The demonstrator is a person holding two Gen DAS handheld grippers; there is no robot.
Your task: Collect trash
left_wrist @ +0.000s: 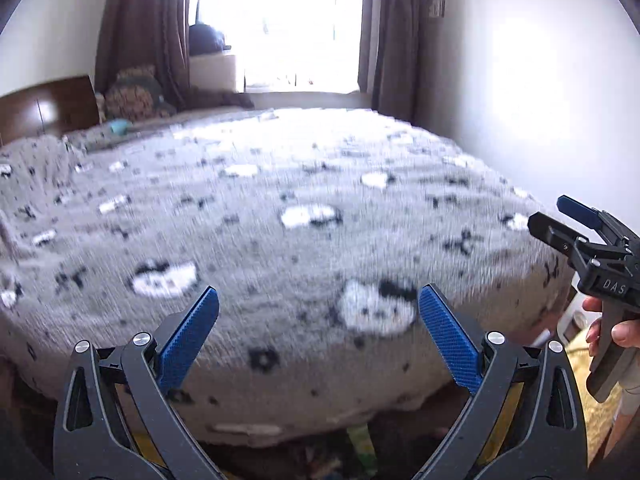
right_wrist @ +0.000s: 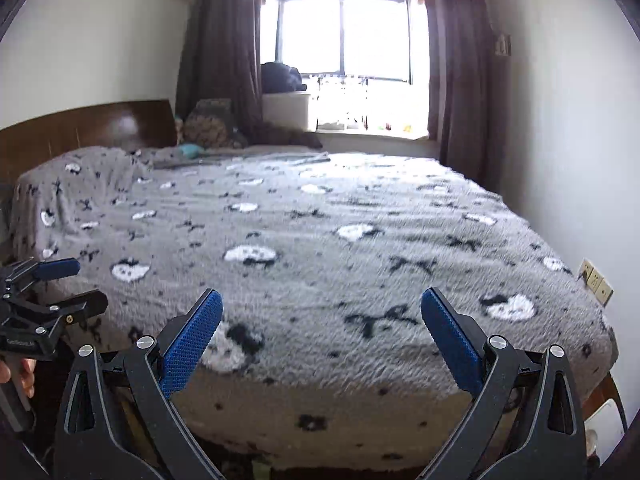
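My left gripper (left_wrist: 318, 300) is open and empty, held above the near edge of a bed with a grey fleece blanket (left_wrist: 280, 208) patterned with white faces and black bows. My right gripper (right_wrist: 322, 302) is open and empty over the same blanket (right_wrist: 320, 232). Each gripper shows in the other's view: the right one at the right edge of the left wrist view (left_wrist: 560, 216), the left one at the left edge of the right wrist view (right_wrist: 76, 284). A small teal object (right_wrist: 188, 151) lies at the far head of the bed (left_wrist: 120, 125). I see no clear piece of trash.
A brown wooden headboard (right_wrist: 80, 128) stands at the left. Patterned pillows (right_wrist: 212, 124) lie by the dark curtains (right_wrist: 224, 52). A bright window (right_wrist: 344, 36) and sill are at the back. A white wall (right_wrist: 568, 120) with a socket (right_wrist: 598, 282) bounds the right side.
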